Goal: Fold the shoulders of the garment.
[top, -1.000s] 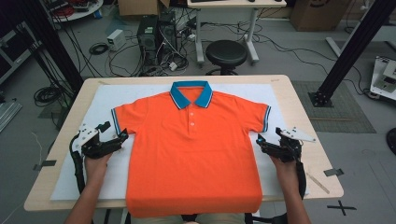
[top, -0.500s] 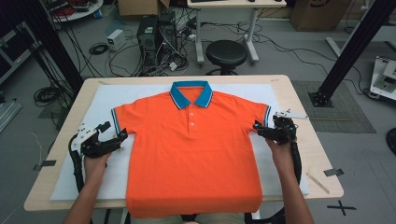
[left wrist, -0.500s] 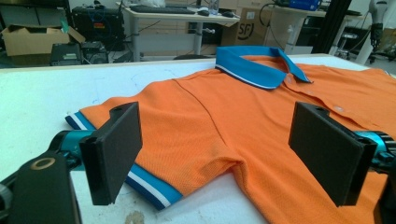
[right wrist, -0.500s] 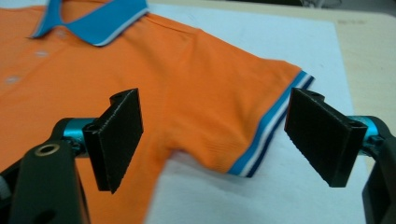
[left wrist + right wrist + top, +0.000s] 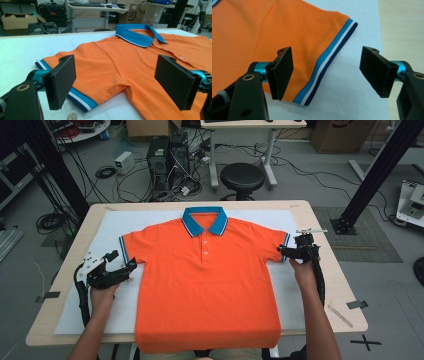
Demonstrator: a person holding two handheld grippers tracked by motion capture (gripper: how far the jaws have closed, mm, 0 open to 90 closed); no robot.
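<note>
With the orange polo shirt (image 5: 207, 285) flat on the counter (image 5: 320, 220), both claws are released: the right claw (image 5: 325, 72), jaws just closing, straddles the striped sleeve cuff (image 5: 329, 67), and must next lower and clench on it, while the left claw (image 5: 117, 82) faces the other sleeve (image 5: 82, 75).

**A robotics lab, cables and all**

Standing here, this reads as a research lab and not anyone's home. The wooden table (image 5: 320, 227) sits on a bare grey floor among black metal frame struts (image 5: 380, 172), the kind that carry cameras. Behind it a computer tower (image 5: 167, 157) stands on the floor in a tangle of loose cables (image 5: 107, 172), and a round black stool (image 5: 242, 177) waits by a white desk (image 5: 240, 124). The left gripper view looks across to that desk with a keyboard (image 5: 83, 4) on it, and cardboard boxes (image 5: 18, 21) stacked along the wall. Black tape marks (image 5: 367, 342) are stuck to the floor.
</note>
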